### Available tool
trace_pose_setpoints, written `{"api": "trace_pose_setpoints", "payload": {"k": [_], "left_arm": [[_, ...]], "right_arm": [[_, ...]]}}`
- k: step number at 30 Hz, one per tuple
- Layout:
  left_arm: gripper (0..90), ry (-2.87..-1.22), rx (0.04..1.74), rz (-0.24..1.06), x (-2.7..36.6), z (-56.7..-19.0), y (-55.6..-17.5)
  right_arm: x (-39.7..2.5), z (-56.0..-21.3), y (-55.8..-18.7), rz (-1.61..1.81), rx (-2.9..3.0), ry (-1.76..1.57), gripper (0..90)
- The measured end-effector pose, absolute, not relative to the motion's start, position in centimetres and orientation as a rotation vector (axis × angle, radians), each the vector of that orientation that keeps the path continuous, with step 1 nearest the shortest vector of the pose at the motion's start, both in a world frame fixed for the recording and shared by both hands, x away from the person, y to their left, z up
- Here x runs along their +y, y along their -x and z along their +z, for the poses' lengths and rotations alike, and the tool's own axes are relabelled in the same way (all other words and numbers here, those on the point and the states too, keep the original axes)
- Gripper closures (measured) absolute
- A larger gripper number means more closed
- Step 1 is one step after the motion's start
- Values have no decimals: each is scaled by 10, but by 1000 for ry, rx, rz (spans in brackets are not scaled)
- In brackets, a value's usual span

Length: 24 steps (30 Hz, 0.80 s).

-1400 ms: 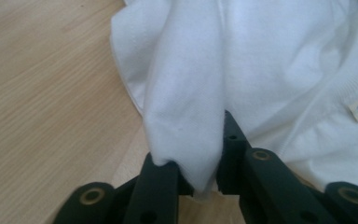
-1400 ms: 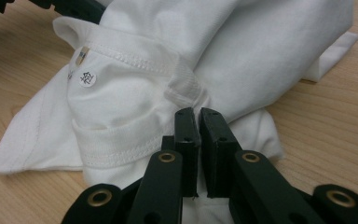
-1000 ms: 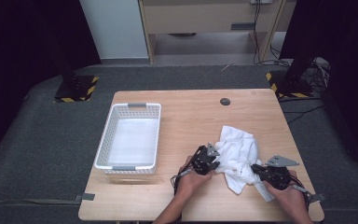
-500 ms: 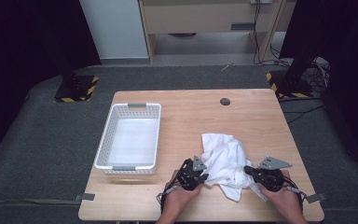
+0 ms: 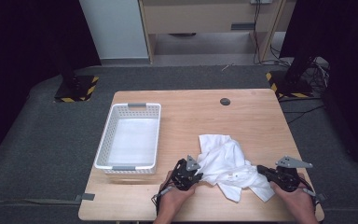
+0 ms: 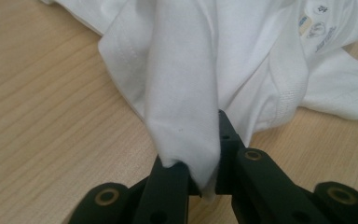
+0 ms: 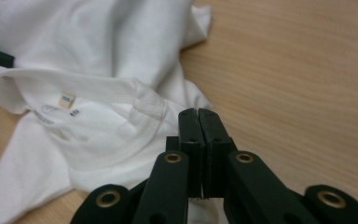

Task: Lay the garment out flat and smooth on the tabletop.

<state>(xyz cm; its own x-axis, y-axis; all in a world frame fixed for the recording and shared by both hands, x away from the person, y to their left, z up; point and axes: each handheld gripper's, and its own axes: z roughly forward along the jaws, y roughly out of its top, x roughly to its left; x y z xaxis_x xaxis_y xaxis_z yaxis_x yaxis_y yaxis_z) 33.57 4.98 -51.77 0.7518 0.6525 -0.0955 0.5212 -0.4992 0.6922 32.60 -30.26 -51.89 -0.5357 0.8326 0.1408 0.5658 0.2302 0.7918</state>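
A crumpled white T-shirt [image 5: 226, 163] lies on the wooden table [image 5: 251, 116], near the front edge. My left gripper [image 5: 196, 174] is at the shirt's left side, shut on a raised fold of the cloth [image 6: 186, 116] that drapes over the jaws. My right gripper [image 5: 261, 169] is at the shirt's right side. Its jaws are pressed tight together at the shirt's edge [image 7: 198, 114], just right of the collar and its small label [image 7: 66, 100]. They seem to pinch thin cloth there. A hand holds each gripper from the front edge.
A white slatted basket [image 5: 103, 144] stands on the table's left half, with a white lining in its bottom. A small dark round cap [image 5: 224, 101] sits near the far edge. Bare wood lies right of the shirt and behind it.
Both grippers have pulled the shirt to the left and toward the front edge. The left gripper has moved farther left, and the cloth now stretches between the two.
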Motion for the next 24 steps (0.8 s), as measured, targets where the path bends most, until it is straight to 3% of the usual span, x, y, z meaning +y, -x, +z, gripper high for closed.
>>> {"api": "trace_pose_setpoints", "payload": {"k": [4, 7, 10, 14, 20, 24], "left_arm": [[847, -2225, 868, 248, 47, -520, -333], [651, -2177, 895, 321, 51, -511, -329], [536, -2117, 893, 372, 58, -498, -324], [518, -2079, 828, 431, 61, -483, -313], [551, -2071, 731, 398, 52, -480, -301], [516, -2034, 718, 448, 52, -472, -297]], "right_arm": [[-296, -527, -327, 1130, 2237, -1287, 890], [-292, -528, -325, 1117, 2239, -1267, 887], [-291, -528, -323, 1123, 2234, -1262, 885], [-291, -529, -322, 1114, 2232, -1260, 878], [-291, -531, -323, 1102, 2233, -1257, 868], [-290, -531, -322, 1097, 2235, -1249, 864]]}}
